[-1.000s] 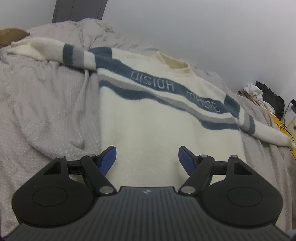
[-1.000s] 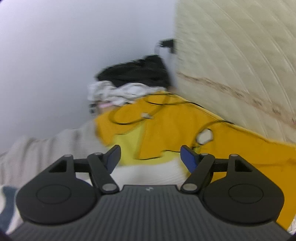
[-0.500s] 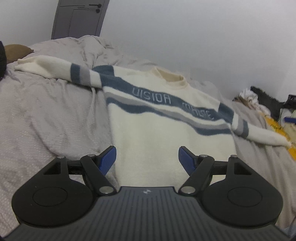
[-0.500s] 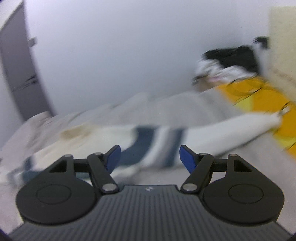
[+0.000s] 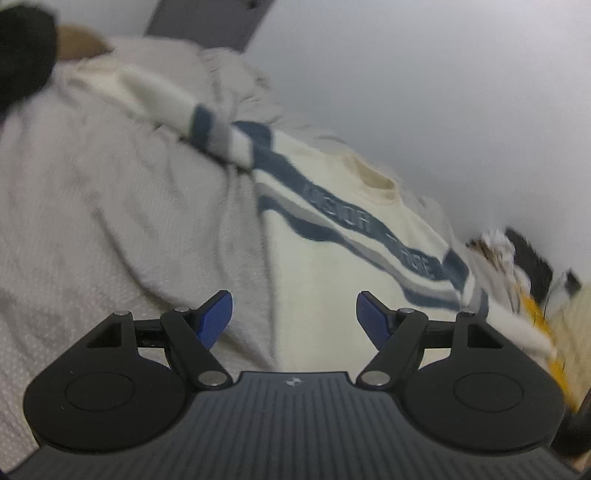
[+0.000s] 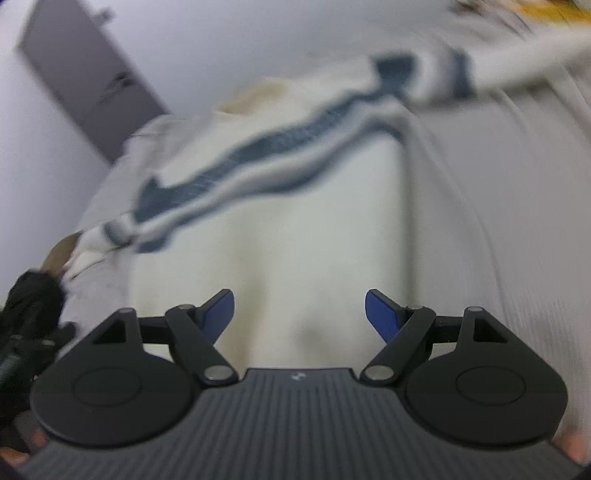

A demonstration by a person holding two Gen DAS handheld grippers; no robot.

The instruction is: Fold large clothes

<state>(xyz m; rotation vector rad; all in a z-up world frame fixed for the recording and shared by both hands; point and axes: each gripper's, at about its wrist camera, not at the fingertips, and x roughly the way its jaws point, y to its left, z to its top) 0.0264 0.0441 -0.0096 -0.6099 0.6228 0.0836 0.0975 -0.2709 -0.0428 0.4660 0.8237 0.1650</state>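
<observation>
A cream sweater [image 5: 332,273] with blue and grey chest stripes and lettering lies spread flat on a grey bedspread [image 5: 110,221], sleeves stretched out to both sides. It also shows in the right wrist view [image 6: 266,236], blurred. My left gripper [image 5: 294,317] is open and empty, above the sweater's lower left edge. My right gripper [image 6: 300,314] is open and empty, above the sweater's lower body near its right side.
A grey door [image 5: 207,22] stands behind the bed. A pile of clothes and a yellow cloth [image 5: 532,306] lie at the right end of the bed. A dark object [image 5: 22,66] sits at the far left. The white wall [image 5: 443,92] runs behind.
Both views have tilted and blurred. The right gripper swung from the yellow cloth and right sleeve over to the sweater's body. The left gripper shifted toward the sweater's left edge. Both stay open.
</observation>
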